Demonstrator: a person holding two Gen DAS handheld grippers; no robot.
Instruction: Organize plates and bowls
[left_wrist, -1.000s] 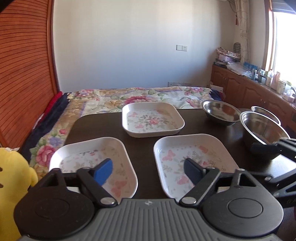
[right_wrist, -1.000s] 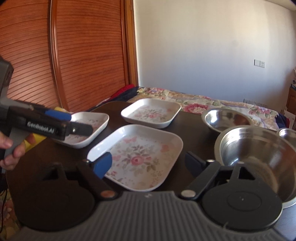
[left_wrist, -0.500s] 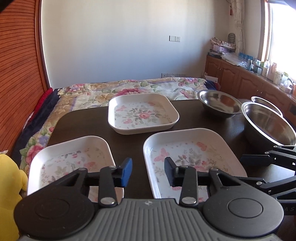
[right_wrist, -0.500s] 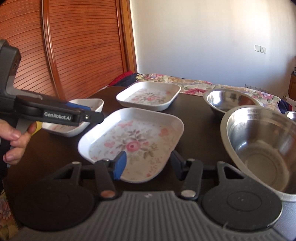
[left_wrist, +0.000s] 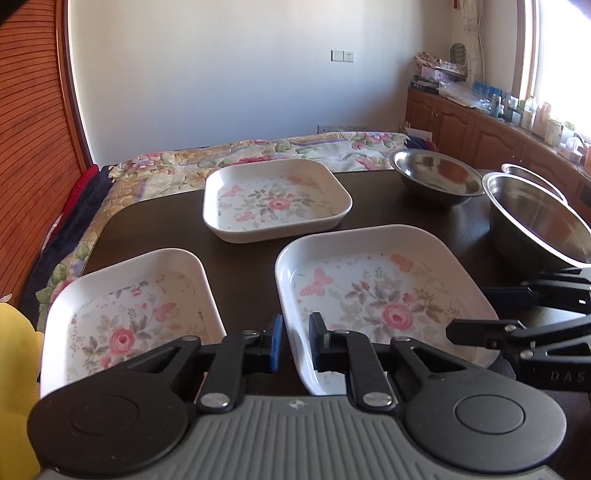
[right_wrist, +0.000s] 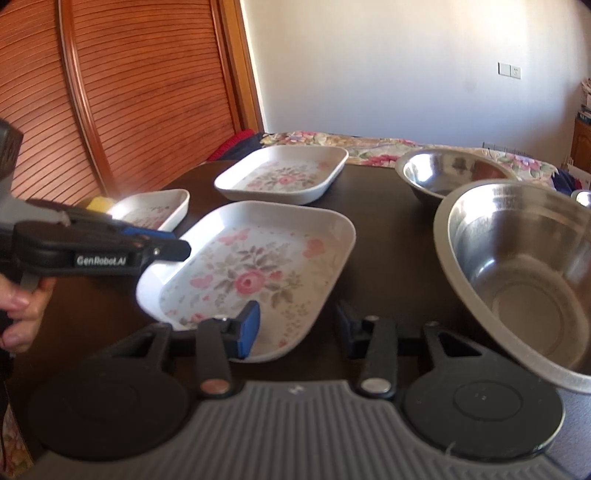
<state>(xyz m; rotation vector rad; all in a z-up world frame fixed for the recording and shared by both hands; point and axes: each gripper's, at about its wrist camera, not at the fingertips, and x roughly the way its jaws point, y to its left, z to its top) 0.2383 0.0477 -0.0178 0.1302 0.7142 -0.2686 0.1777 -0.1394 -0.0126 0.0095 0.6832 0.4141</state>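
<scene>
Only right wrist view shows hand (right_wrist: 18, 314) holding left gripper (right_wrist: 173, 245).

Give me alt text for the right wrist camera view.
The right claw is closing around the near rim of a floral white plate on a dark table, beside a steel bowl, while the left claw reaches its far corner.

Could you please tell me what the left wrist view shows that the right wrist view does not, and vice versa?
Only the left wrist view: a sunlit window with bottles below it. Only the right wrist view: a person's hand. Both: the dark table, the nearest white floral square plate, a large steel bowl.
</scene>
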